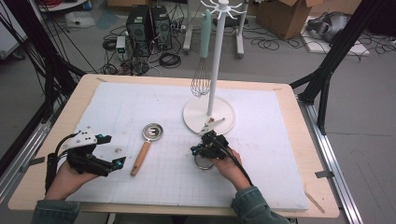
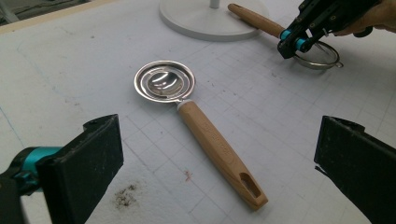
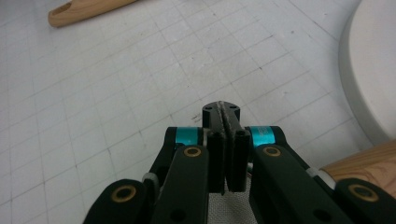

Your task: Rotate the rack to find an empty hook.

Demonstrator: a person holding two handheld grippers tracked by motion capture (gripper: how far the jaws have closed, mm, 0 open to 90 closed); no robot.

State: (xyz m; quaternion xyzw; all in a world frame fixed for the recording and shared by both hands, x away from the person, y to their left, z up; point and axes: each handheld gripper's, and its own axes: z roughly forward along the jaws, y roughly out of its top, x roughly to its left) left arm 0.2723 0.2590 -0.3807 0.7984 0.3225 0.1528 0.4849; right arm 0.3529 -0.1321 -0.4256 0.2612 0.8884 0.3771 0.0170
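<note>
At the far left of the high view, dark frame poles (image 1: 28, 51) rise off a grey floor (image 1: 28, 93), and the pale wooden table (image 1: 322, 186) fills the middle under a white gridded foam mat (image 1: 261, 154). Lower left, the left gripper (image 1: 114, 151) sits just above the mat, its jaws spread wide with nothing between them; a dark smudge of crumbs (image 2: 125, 196) marks the mat beside it. Just right lies a steel round-bowled strainer spoon with a tan wooden handle (image 1: 144, 147), flat on the mat, bowl toward the top of the frame. Up at top centre, two black computer towers (image 1: 149, 28) stand among loose cables (image 1: 170, 59). Right of centre, a white utensil stand with a round base (image 1: 212, 70) carries a wire whisk with a pale green handle (image 1: 203, 56). Below it, the right gripper (image 1: 205, 140) has its jaws pressed together; a second wooden-handled steel strainer (image 2: 322, 53) lies under it, handle resting on the base; whether anything is pinched, I cannot tell. Top right: a cardboard box (image 1: 289, 14).
</note>
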